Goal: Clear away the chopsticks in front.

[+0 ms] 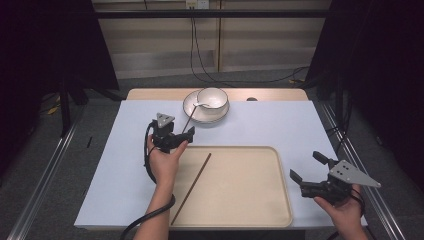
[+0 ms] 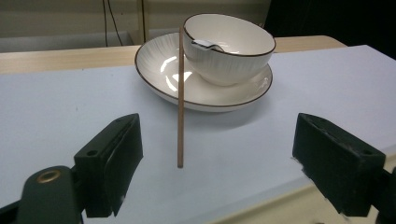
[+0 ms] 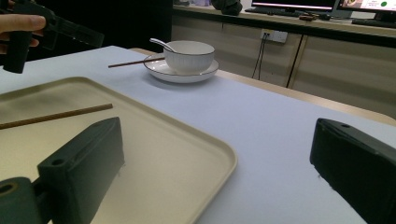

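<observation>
Your left gripper (image 1: 179, 138) has its jaws spread and released, just short of the chopstick (image 2: 180, 98) that leans on the plate (image 2: 154, 70) under the bowl (image 2: 233, 51). Another chopstick (image 1: 192, 186) lies in the tray (image 1: 250, 200). Your right gripper (image 1: 307, 167) stands open and empty beside the tray.

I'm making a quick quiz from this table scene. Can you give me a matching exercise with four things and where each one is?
Things:
1. bowl
2. spoon
3. chopstick on the tray
4. chopstick by the left tongs

Places:
A. lying across the beige tray
B. standing on the plate
C. one end on the plate's rim, the other on the white table cover
D. inside the bowl, handle sticking out

Pairs: 1-B, 2-D, 3-A, 4-C
</observation>
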{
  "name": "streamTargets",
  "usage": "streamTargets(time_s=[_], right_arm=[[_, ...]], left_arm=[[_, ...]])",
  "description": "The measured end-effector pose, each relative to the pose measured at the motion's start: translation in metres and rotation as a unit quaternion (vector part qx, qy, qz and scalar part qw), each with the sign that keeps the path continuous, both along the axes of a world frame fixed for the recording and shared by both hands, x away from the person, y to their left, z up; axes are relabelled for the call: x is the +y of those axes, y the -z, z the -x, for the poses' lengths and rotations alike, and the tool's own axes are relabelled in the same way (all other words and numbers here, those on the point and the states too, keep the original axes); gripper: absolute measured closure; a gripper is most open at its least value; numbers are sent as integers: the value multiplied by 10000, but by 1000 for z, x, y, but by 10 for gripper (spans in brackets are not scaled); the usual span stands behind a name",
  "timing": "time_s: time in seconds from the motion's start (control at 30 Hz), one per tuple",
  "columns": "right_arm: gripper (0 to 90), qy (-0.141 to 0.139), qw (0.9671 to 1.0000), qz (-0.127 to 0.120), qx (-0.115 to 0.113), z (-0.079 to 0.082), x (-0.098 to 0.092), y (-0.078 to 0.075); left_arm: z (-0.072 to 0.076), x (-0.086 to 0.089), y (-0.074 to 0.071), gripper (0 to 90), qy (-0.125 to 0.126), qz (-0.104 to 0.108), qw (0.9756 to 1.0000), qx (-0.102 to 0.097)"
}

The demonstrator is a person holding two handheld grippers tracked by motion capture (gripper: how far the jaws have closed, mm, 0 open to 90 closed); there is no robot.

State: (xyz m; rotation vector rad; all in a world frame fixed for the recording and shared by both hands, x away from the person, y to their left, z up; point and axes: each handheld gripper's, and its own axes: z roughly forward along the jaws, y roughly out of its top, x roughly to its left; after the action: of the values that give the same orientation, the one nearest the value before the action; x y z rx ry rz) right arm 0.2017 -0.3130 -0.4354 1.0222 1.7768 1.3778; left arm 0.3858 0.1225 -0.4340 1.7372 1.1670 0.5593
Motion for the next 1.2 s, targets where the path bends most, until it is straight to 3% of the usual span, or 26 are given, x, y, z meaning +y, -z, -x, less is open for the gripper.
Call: streamTargets(time_s=[0.2, 0.47, 0.6, 0.67, 0.7, 0.8, 0.83, 1.03, 1.1, 1.2], right_arm=[[24, 29, 10000, -1, -27, 0, 0, 0], [25, 62, 10000, 14, -26, 1, 0, 0], [24, 63, 10000, -9, -18, 0, -1, 0], [24, 66, 10000, 8, -11, 0, -2, 0], [24, 73, 10000, 14, -16, 0, -1, 0], [24, 72, 10000, 4, -26, 0, -2, 0], [24, 72, 10000, 4, -26, 0, -2, 0], [25, 61, 10000, 4, -8, -1, -3, 1], [25, 56, 10000, 9, -7, -1, -3, 1], [25, 61, 10000, 7, 3, 0, -4, 1]], left_arm=[[-19, -3, 3, 158, -11, -162, 9999, 0], [-41, -3, 15, 178, -51, -289, 9993, 219], [-50, -5, 17, 236, 26, -253, 9994, 234], [-55, -8, 19, 305, 69, -320, 9992, 218], [-60, -10, 20, 336, 119, -477, 9986, 171], [-66, -10, 22, 382, 106, -355, 9991, 224], [-68, -9, 23, 382, 119, -411, 9988, 243], [-82, -11, 21, 500, 199, -612, 9979, 87], [-85, -14, 22, 517, 193, -544, 9983, 59], [-89, -18, 23, 571, 274, -548, 9980, 171]])
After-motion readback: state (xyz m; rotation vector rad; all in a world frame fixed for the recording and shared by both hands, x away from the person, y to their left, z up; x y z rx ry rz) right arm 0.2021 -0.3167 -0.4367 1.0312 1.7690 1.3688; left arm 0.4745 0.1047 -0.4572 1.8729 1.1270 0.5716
